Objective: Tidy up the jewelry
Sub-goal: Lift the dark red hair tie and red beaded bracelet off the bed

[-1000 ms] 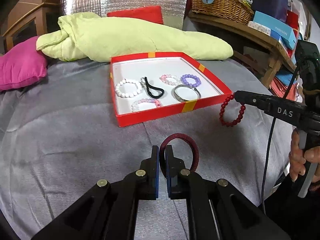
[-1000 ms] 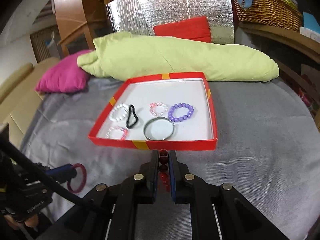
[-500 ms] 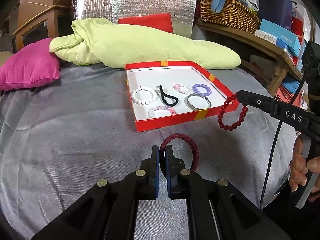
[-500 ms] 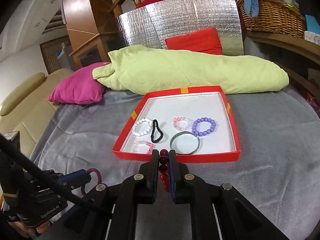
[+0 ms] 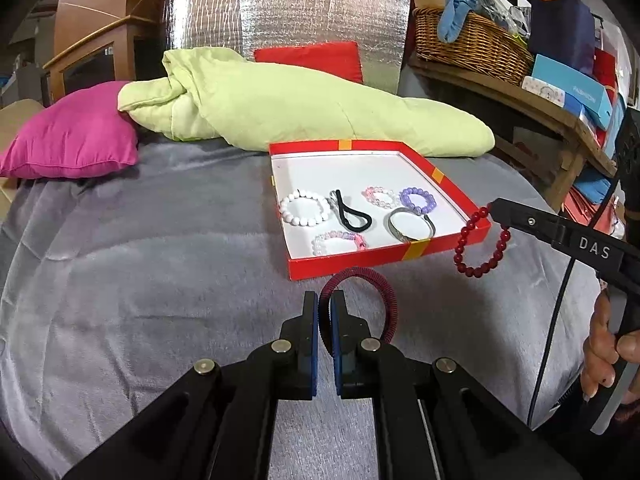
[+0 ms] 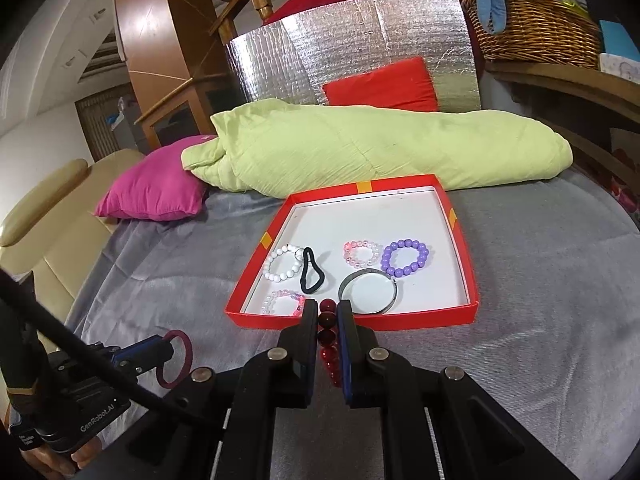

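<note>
Left wrist: left claw [image 5: 325, 303] clamps maroon band [image 5: 386, 296]; right claw [image 5: 498, 210] clamps red beads [image 5: 478, 246] beside tray rim [image 5: 460, 194].

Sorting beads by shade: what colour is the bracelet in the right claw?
Dark red beaded bracelet, clearest in the left wrist view.

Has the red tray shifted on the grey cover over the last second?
Cannot tell. The red tray sits differently in frame, but so does the green quilt behind it.
</note>
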Demonstrator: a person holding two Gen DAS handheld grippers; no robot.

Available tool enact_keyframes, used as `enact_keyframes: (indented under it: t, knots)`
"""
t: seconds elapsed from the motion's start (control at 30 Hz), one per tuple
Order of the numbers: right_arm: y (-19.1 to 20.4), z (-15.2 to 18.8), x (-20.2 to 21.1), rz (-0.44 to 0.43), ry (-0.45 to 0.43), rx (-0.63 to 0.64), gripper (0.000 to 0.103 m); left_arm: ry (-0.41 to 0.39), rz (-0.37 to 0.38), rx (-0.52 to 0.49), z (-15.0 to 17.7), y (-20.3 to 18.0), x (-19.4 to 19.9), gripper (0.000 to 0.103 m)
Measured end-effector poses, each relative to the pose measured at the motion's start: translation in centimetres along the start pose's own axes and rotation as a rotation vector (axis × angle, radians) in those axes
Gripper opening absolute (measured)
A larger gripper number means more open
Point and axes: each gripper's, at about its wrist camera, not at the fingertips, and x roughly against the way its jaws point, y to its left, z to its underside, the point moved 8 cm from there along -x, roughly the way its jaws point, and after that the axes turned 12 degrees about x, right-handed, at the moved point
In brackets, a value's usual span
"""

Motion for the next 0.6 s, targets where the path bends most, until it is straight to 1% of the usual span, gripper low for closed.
enact_keyframes:
  t: [0.1, 0.33, 0.6]
  knots:
    - [-0.5, -0.1, 0.1, 0.003, -0.003, -0.009, 0.010, -0.010, -0.029, -0.005, -0.2, 0.0, -0.1, 0.006]
    - [-1.8, 0.1, 0.0, 0.001, 0.006, -0.059, 0.010, -0.027, -0.067, -0.040, -0.4, -0.8, -0.5, 0.006]
    - [-2.5, -0.2, 0.5, -0.008, -0.016, -0.084, 0.010, -0.035, -0.093, -0.081, -0.5, -1.9, -1.0, 0.006]
